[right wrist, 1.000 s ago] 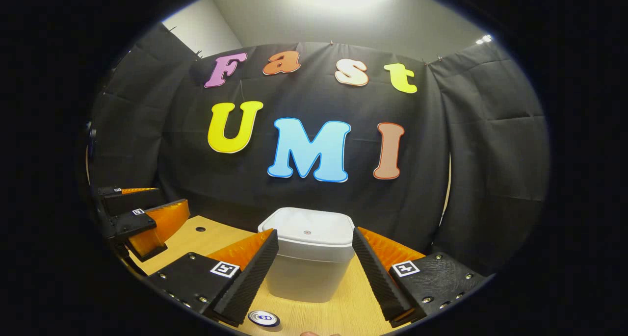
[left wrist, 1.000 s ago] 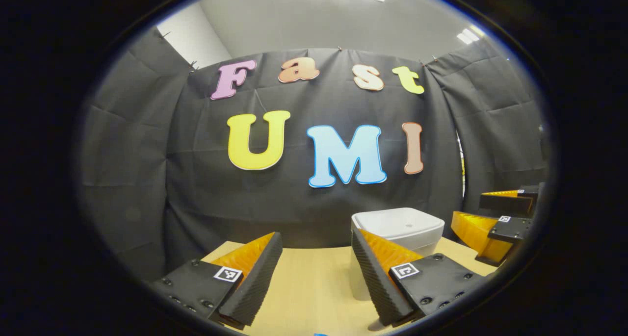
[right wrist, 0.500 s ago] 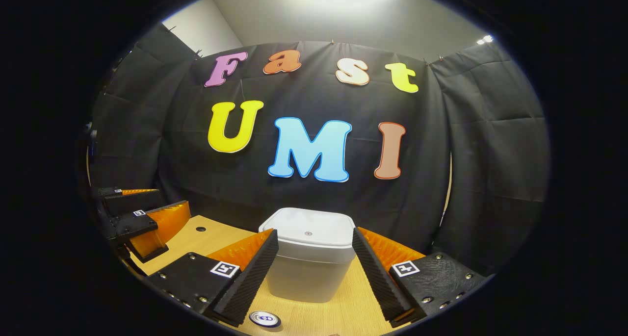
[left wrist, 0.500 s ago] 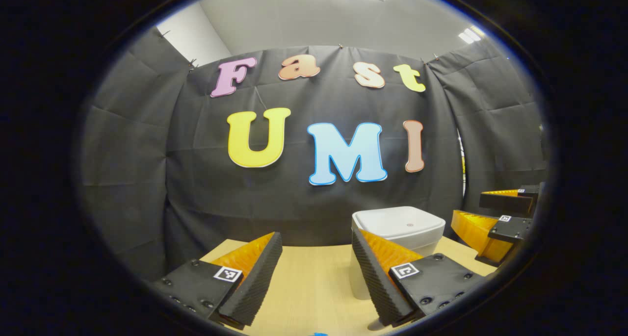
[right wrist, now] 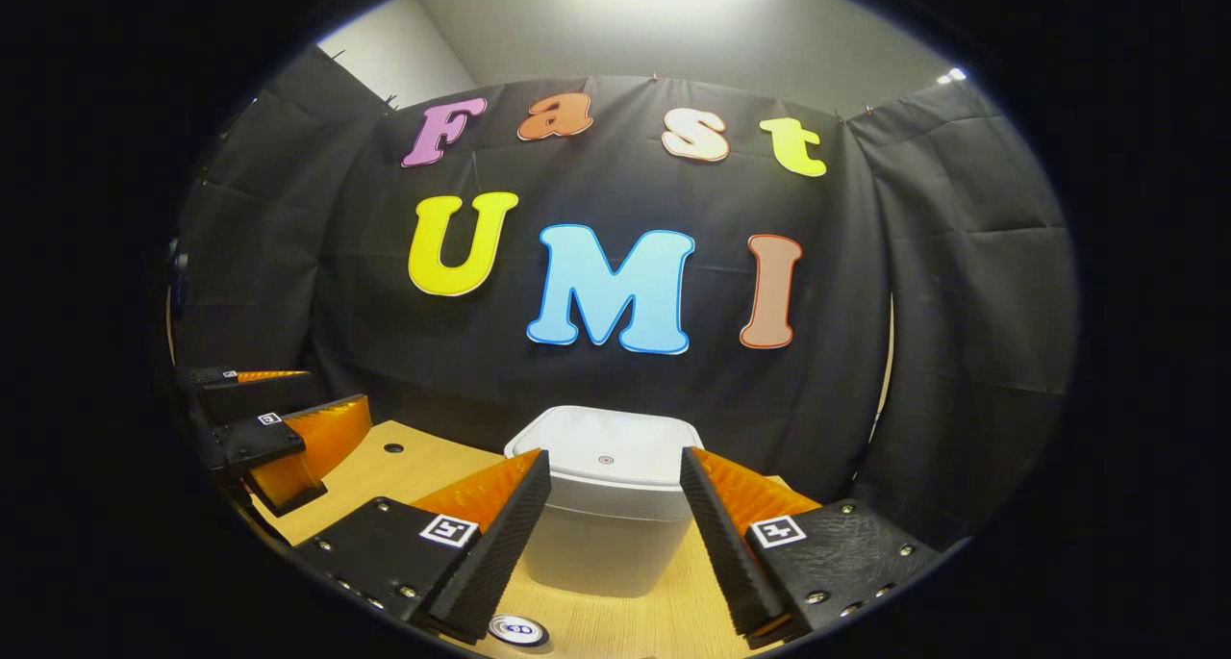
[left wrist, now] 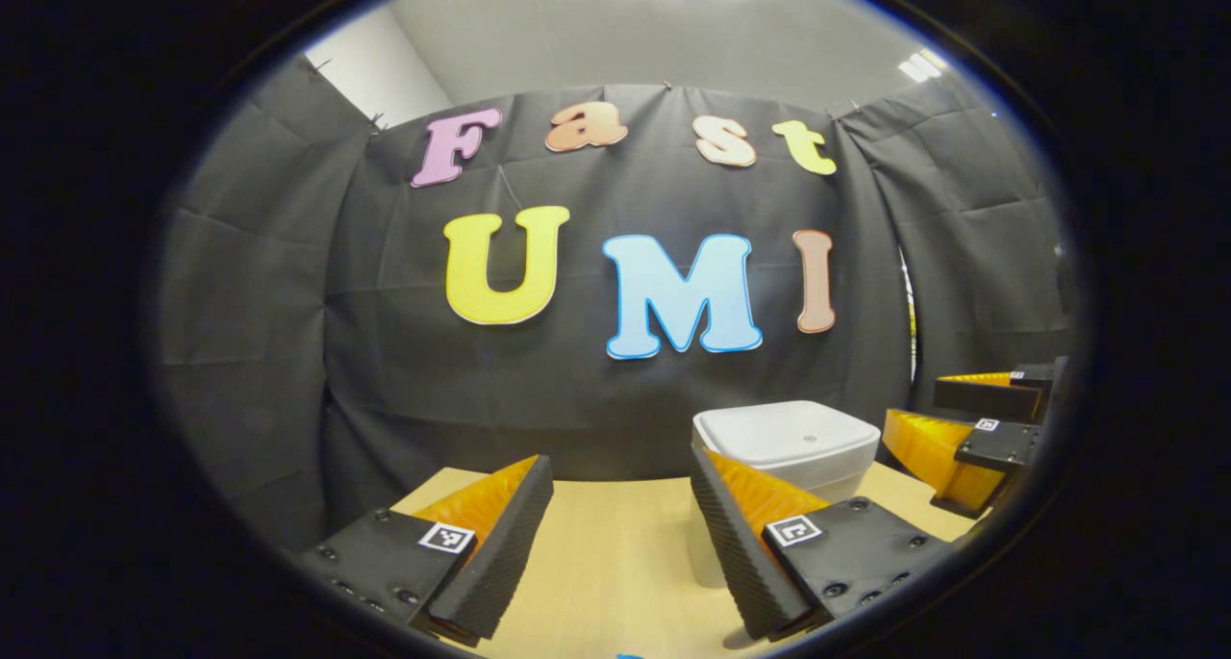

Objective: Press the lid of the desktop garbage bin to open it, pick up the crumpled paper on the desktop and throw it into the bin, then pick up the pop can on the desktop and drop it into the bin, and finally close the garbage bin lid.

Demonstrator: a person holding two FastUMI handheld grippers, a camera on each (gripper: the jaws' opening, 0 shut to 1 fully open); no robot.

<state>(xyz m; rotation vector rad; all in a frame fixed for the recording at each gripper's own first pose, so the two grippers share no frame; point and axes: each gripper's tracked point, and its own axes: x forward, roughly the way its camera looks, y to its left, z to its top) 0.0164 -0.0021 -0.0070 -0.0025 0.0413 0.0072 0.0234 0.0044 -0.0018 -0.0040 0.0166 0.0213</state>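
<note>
A white desktop garbage bin (right wrist: pixel 604 505) stands on the far part of a pale wooden desktop (right wrist: pixel 423 467), close before the black cloth wall, its lid (right wrist: pixel 606 452) flat and shut, a small button dot at its centre. In the right gripper view the bin sits squarely between the two fingers of the right gripper (right wrist: pixel 615 534), which are spread wide and touch nothing. Set against the pictures of a second ago, those fingers stand slightly nearer each other and the bin slightly lower between them, a small shift that reads as the gripper lining up on the lid; the press that opens it has not been made, so the task looks to be at its very start.

The top of the pop can (right wrist: pixel 517 628) peeks in at the near edge of the desktop, just left of the bin's foot. The crumpled paper cannot be placed from these pictures.

In the left gripper view the bin (left wrist: pixel 789 447) stands to the right, partly behind one finger of the left gripper (left wrist: pixel 620 534), whose fingers are likewise spread wide and empty over bare desktop (left wrist: pixel 615 553). That view has barely altered in the last second, suggesting the left gripper waits to the left of the bin while the right one leads.
</note>
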